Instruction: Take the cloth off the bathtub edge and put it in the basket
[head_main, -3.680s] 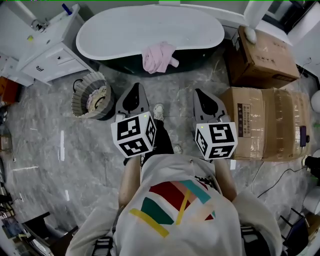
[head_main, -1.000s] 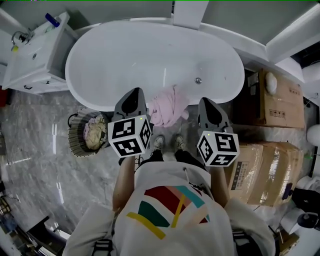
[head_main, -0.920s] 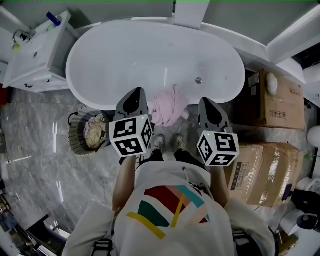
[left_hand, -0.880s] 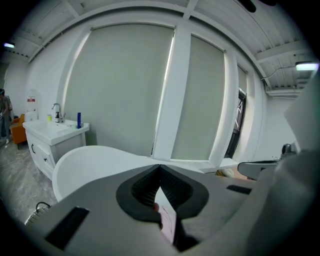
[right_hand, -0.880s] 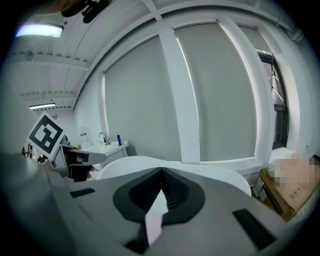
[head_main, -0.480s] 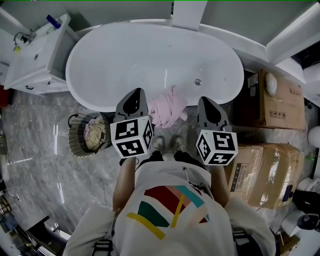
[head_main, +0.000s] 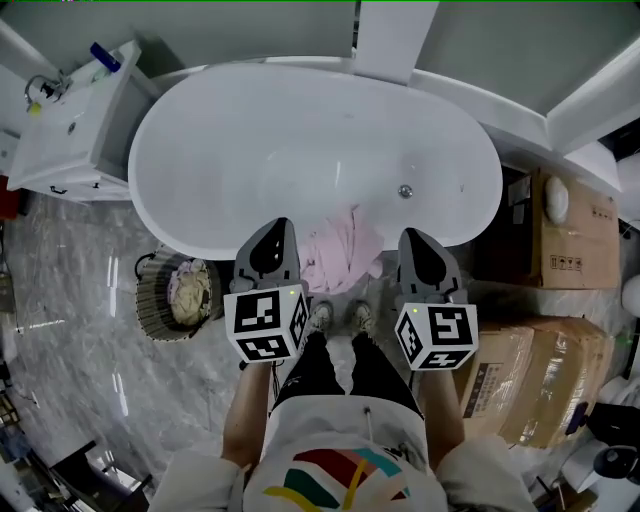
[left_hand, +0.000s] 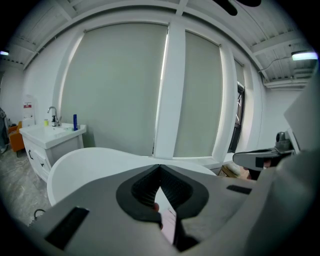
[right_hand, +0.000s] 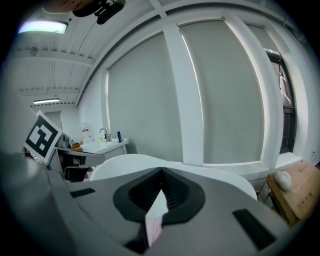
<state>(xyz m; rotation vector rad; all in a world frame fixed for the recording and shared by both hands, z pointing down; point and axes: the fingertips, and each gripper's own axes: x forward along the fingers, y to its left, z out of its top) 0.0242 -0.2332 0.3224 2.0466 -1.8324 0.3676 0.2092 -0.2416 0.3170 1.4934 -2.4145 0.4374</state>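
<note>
Pink cloth on the bathtub edge, both tongs closed and empty.
It hangs between them: left tongs just beside it on the basket side, right tongs slightly farther.

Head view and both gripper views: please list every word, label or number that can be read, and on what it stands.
No text here can be read as words.
Cardboard box: small dark print, too small to read.
Wall notice: red and white, too blurred to read.
Cubes of the left gripper and the right gripper: square black-and-white markers, no letters.
</note>
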